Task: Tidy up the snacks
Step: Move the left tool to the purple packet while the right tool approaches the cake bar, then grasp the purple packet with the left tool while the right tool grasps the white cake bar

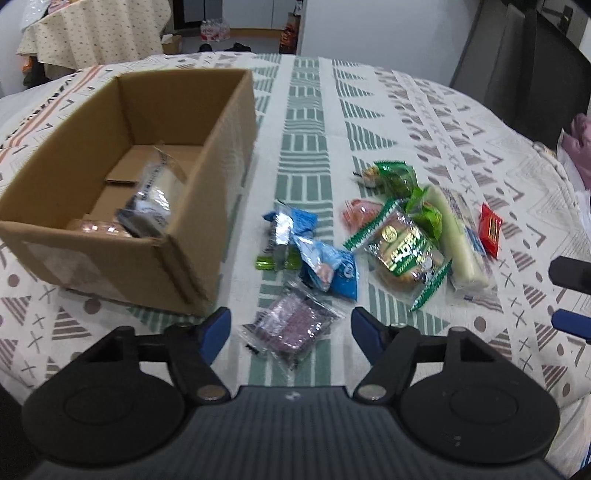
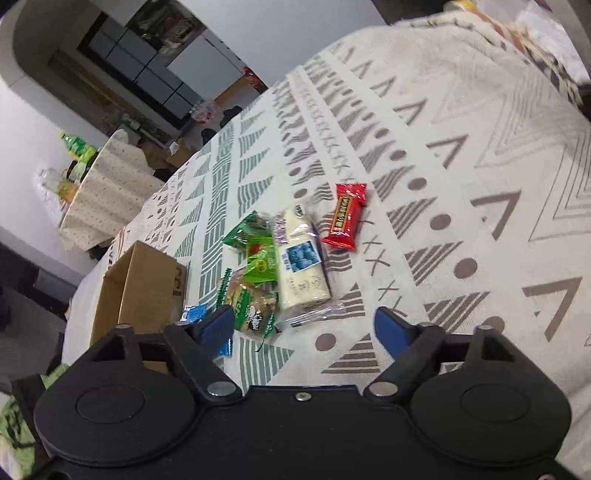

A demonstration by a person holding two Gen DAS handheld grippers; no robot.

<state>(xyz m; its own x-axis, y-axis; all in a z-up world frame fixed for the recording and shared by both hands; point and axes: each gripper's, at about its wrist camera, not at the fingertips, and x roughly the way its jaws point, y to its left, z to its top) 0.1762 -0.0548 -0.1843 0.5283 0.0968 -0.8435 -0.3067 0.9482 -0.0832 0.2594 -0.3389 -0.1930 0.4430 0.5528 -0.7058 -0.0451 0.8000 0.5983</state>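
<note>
An open cardboard box (image 1: 221, 155) stands on the patterned tablecloth at the left, with a few wrapped snacks inside (image 1: 147, 210). It also shows in the right wrist view (image 2: 144, 284). Loose snacks lie to its right: a purple packet (image 1: 291, 328), blue packets (image 1: 325, 266), a green-edged cake packet (image 1: 402, 254), a long white packet (image 1: 461, 240) and a red bar (image 1: 490, 229). My left gripper (image 1: 291, 325) is open, its fingers either side of the purple packet. My right gripper (image 2: 306, 328) is open and empty above the cloth, near the white packet (image 2: 301, 266) and the red bar (image 2: 345, 216).
The tip of the right gripper (image 1: 570, 291) shows at the right edge of the left wrist view. A second clothed table (image 1: 96, 33) stands behind at the left. A dark chair (image 1: 524, 62) stands at the far right edge of the table.
</note>
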